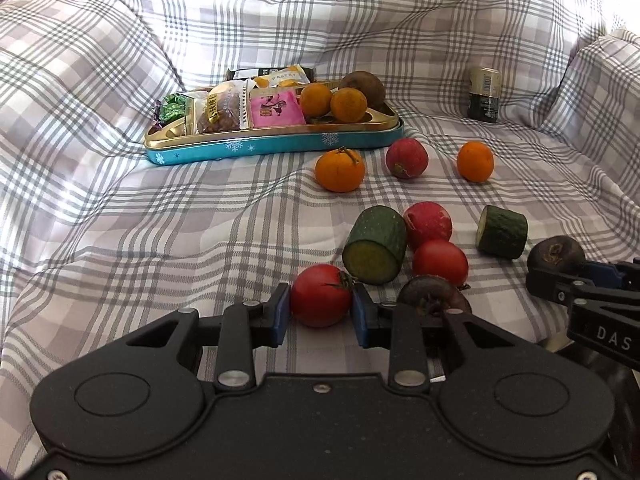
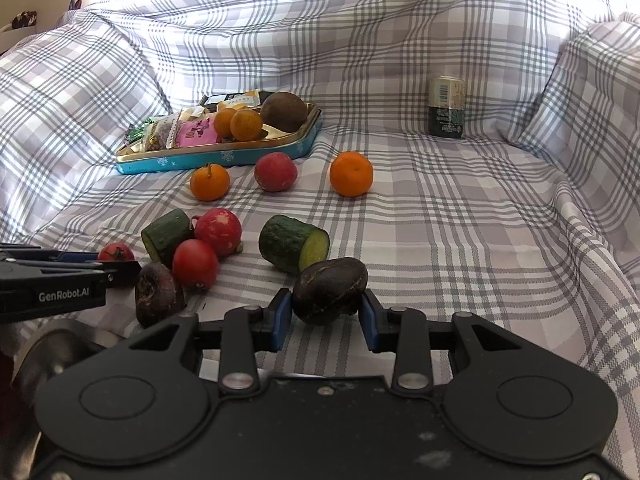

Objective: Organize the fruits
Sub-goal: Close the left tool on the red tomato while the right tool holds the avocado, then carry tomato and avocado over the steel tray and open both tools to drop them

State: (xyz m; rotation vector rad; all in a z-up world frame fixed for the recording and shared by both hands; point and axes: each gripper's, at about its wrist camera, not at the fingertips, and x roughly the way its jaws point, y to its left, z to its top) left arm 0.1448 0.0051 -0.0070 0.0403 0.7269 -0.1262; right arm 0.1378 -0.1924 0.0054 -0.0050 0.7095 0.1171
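Two tongs arms lettered "GenRobot.AI", "DAS", packet "PASTRY"

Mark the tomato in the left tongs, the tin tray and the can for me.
tomato point(image 1: 320, 298), left wrist view, middle of its red skin
tin tray point(image 1: 276, 148), left wrist view, blue front wall
can point(image 2: 447, 108), right wrist view, label middle

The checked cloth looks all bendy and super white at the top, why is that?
Left wrist view: the fisheye lens curves the checked cloth's straight lines, and strong light washes out its top left. Right wrist view: the same curving, with white glare at the top left; the tin tray and can stay fairly sharp.
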